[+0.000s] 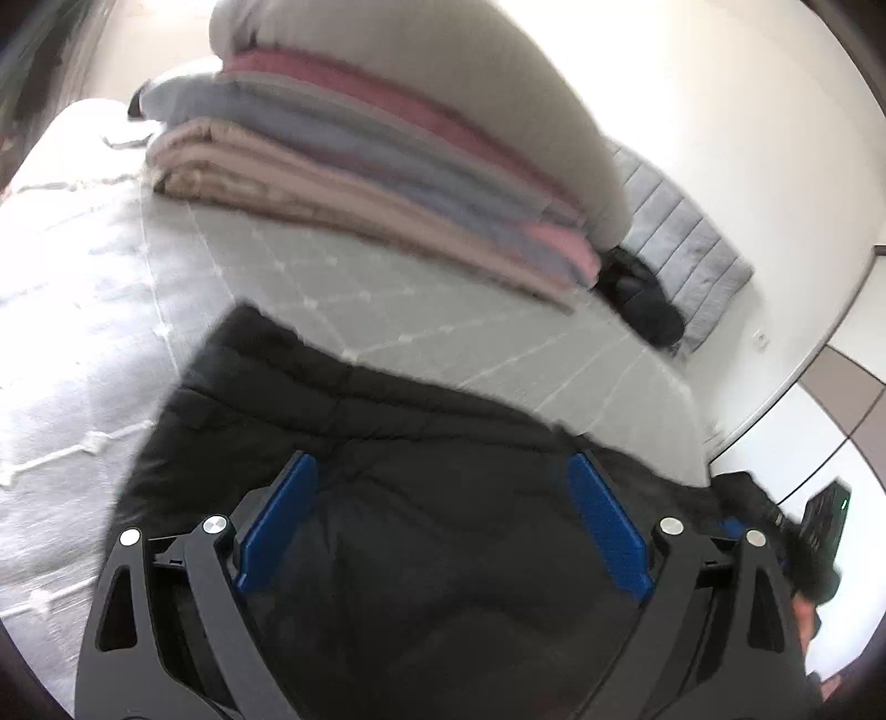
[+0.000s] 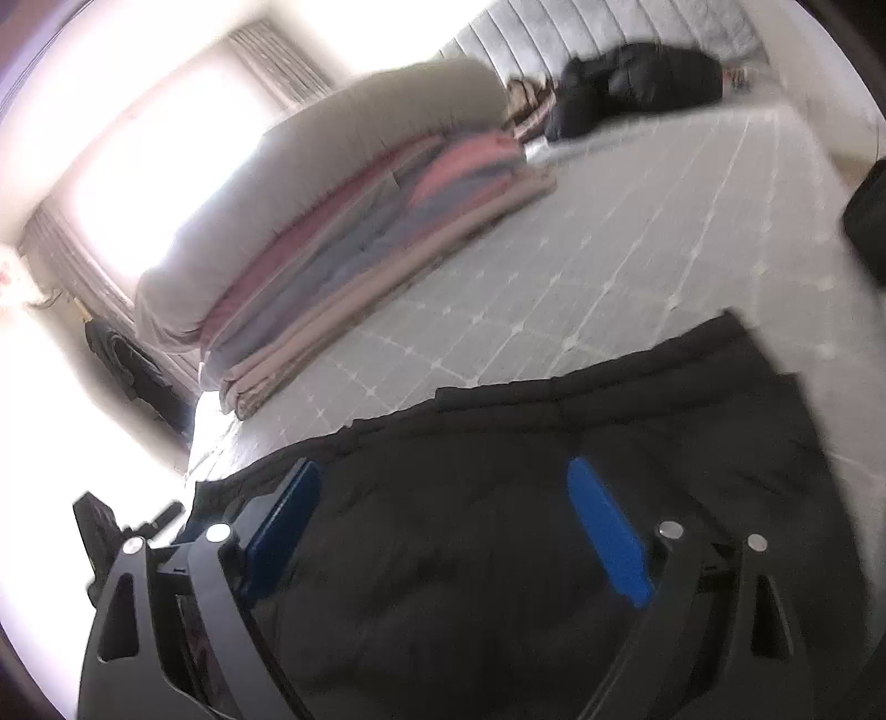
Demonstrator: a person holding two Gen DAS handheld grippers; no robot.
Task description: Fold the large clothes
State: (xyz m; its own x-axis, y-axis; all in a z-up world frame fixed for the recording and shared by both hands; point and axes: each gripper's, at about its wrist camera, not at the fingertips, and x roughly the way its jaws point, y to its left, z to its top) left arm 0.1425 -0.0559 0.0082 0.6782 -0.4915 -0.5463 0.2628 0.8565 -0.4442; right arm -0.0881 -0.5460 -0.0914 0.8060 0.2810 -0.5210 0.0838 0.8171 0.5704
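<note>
Stack of folded blankets (image 1: 354, 166) with a grey pillow (image 1: 443, 83) on top sits further up the bed (image 1: 343, 288), apart from the black quilted jacket (image 1: 421, 498). Jacket lies at near edge. Left gripper (image 1: 443, 520) and right gripper (image 2: 443, 520) both spread wide above it, holding nothing. Black bag (image 2: 637, 83) by grey padded headboard (image 2: 581, 27); bright window (image 2: 166, 166).

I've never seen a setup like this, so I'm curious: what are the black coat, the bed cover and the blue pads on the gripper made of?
The black coat looks like padded synthetic fabric, matte, with stitched quilt lines. The bed cover seems a soft grey woven textile with pale raised stitching in a diamond grid. The blue pads on the left gripper look like smooth moulded plastic or rubber; blur leaves that open.
</note>
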